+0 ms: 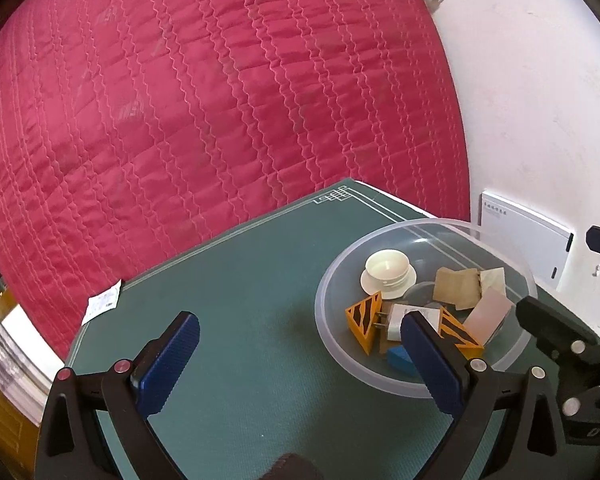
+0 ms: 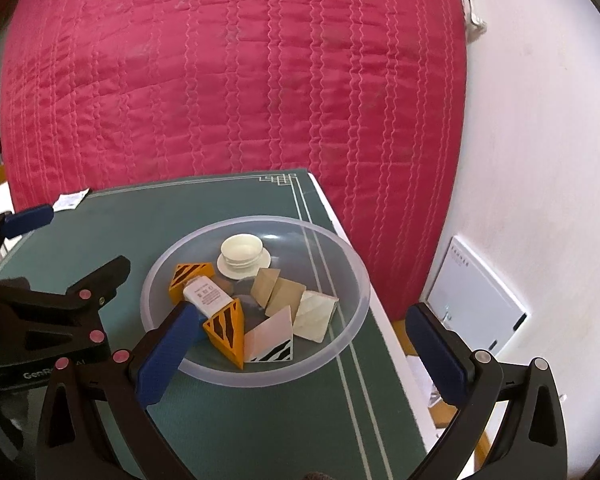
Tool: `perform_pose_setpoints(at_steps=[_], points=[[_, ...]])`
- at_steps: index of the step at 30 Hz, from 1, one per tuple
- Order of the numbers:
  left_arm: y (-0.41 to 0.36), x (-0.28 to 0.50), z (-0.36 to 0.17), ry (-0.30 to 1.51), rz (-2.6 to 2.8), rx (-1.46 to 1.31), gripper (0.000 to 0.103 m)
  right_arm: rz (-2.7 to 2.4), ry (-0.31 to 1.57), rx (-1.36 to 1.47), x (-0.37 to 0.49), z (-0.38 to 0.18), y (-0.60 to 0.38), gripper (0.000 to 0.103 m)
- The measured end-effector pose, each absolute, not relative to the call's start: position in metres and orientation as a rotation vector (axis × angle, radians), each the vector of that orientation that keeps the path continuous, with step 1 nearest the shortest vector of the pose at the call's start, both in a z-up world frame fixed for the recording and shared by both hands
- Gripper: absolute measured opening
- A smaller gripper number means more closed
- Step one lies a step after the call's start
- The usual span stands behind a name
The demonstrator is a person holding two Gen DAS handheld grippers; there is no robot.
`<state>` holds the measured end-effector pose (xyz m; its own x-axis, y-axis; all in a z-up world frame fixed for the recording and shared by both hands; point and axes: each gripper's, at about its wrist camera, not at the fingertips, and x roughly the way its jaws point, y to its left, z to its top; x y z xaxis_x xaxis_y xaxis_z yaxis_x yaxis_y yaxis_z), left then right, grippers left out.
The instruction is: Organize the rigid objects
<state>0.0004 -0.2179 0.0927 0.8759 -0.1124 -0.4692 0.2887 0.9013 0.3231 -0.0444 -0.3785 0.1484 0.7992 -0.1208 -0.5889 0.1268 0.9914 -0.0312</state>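
A quilted crimson blanket (image 2: 228, 80) fills the background beside a white wall (image 2: 540, 140), and in front of them stands a table under a green mat (image 1: 240, 280) with pale border lines. A paper slip (image 1: 102, 306) lies at the mat's far left edge.

On the mat sits a clear plastic bowl (image 2: 352, 276), wide and shallow, and all the rigid objects lie in it. It looks light and smooth-walled, so it would likely slide if nudged; its rim is the natural hold.

Inside, from larger to smaller: tan and cream wedge blocks (image 2: 284, 294), a pale wedge with black stripes (image 2: 270, 342), two orange wedges with black stripes (image 2: 226, 330), a cream cup-shaped lid (image 2: 242, 256), a white charger plug (image 2: 206, 296) resting across the orange wedges, and a small blue block (image 1: 400, 358). All look stiff and light. The wedges' sloped faces may slip out of a pinch, so I would take them across their flat parallel sides. The plug is best held across its flat body, and the lid by its raised collar.

The left gripper (image 1: 300, 364) hangs over the mat with its jaws spread and nothing between them, its right finger (image 1: 432, 364) above the bowl's near rim. The right gripper (image 2: 300, 356) is likewise spread wide and empty at the bowl's near side.
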Motion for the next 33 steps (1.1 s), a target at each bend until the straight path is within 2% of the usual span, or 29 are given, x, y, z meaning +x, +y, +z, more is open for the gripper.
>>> perform_pose_setpoints(at_steps=[33], points=[[-0.215, 0.001, 0.081, 0.482, -0.205, 0.421, 0.102, -0.153, 0.686, 0.009, -0.039, 0.129, -0.382, 0.103]])
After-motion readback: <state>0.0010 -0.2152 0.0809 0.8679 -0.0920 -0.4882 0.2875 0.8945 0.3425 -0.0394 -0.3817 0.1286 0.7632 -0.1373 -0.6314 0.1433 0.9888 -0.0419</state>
